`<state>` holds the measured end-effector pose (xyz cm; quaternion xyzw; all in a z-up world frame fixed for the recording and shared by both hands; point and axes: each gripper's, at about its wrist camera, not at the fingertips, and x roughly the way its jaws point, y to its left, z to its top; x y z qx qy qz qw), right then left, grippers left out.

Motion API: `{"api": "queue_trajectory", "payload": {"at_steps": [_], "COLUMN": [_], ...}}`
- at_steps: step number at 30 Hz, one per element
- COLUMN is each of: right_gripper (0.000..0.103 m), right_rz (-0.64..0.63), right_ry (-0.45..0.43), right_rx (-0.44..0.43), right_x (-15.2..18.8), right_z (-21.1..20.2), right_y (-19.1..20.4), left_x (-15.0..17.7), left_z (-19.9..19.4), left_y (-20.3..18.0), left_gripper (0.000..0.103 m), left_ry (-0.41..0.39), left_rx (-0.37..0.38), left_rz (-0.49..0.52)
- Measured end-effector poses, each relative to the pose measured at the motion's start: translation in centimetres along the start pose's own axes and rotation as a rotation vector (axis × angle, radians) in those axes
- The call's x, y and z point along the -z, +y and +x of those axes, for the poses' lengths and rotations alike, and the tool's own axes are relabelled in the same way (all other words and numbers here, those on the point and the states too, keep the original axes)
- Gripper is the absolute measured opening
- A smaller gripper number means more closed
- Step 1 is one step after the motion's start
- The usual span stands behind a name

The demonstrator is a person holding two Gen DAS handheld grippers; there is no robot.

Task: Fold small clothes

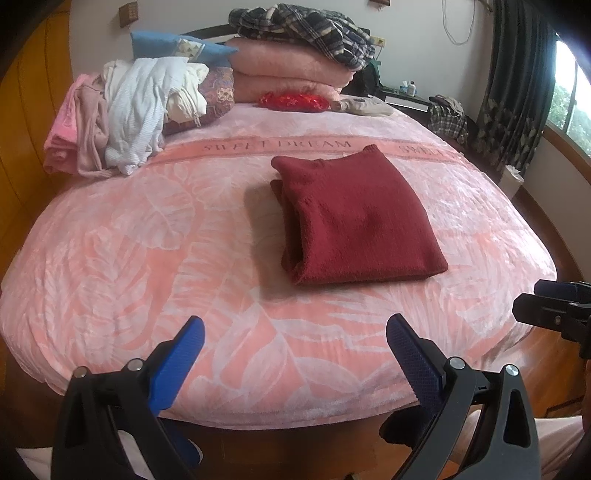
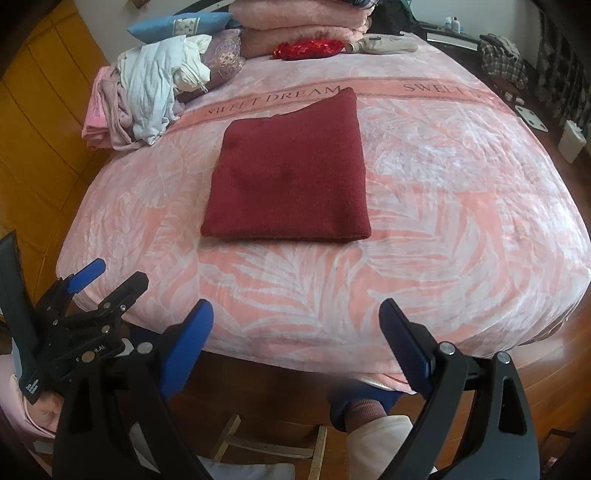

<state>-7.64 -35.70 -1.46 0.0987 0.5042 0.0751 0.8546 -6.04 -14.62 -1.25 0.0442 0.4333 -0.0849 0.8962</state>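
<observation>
A dark red knitted sweater [image 1: 354, 218] lies folded into a neat rectangle on the pink bed cover [image 1: 147, 258]; it also shows in the right wrist view [image 2: 291, 173]. My left gripper [image 1: 295, 328] is open and empty, held back over the bed's near edge, well short of the sweater. My right gripper [image 2: 297, 314] is open and empty too, also at the near edge. The left gripper shows at the left of the right wrist view [image 2: 107, 280], and the right gripper at the right edge of the left wrist view [image 1: 554, 306].
A heap of unfolded white and pink clothes [image 1: 122, 118] lies at the bed's far left. Folded pink blankets [image 1: 288, 70] with a plaid garment [image 1: 306, 29] on top, pillows and a red item [image 1: 291, 100] sit at the head. Wooden floor and a stool [image 2: 273, 446] are below.
</observation>
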Motion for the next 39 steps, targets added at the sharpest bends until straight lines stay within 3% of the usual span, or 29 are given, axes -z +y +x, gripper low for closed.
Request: {"api": "queue_trajectory", "payload": {"at_steps": [39], "right_gripper": [0.091], "right_rz": [-0.036], "right_ry": [0.014], "right_rx": [0.002], "right_x": [-0.82], "right_z": [0.53], "right_y": [-0.67], "left_x": [-0.39], "left_z": [-0.41], "left_y": [0.75], "left_gripper": [0.099], "left_ry": [-0.017], "left_rx": [-0.027], "left_rz": [-0.034]}}
